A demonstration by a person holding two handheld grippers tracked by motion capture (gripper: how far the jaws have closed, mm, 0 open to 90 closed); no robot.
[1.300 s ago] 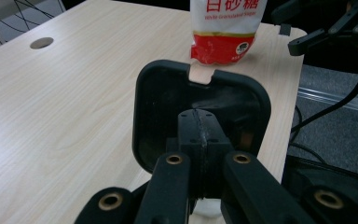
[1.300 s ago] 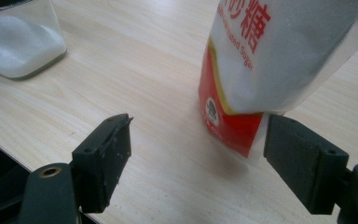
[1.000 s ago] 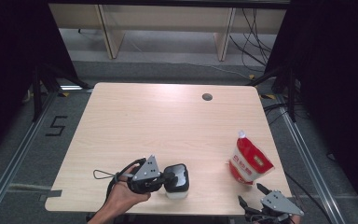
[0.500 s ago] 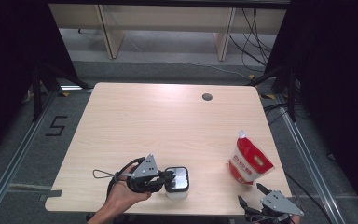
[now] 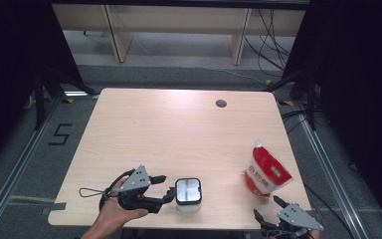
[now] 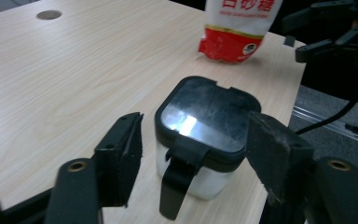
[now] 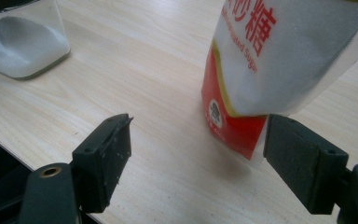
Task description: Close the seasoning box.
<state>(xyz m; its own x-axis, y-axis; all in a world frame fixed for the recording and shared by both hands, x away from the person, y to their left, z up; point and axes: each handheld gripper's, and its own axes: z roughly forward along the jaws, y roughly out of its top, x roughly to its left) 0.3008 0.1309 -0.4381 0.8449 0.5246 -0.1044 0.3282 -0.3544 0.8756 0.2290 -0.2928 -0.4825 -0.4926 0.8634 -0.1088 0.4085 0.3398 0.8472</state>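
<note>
A pale wooden table (image 5: 179, 129) stands over a grey floor. Near its six o'clock edge sits a lidded jar (image 5: 188, 194) of white powder. The left gripper (image 5: 165, 188), jaws just opened wide and holding nothing, flanks it without touching. At four o'clock a sugar pouch (image 5: 266, 172) stands before the right gripper (image 5: 267, 208), open and empty. Backing straight off should keep the latch unsnagged. The pouch's top is cut off in the gripper views.

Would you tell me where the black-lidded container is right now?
In the high view the black-lidded container stands near the table's front edge, just right of the left gripper, with the red-and-white pouch farther right.
</note>
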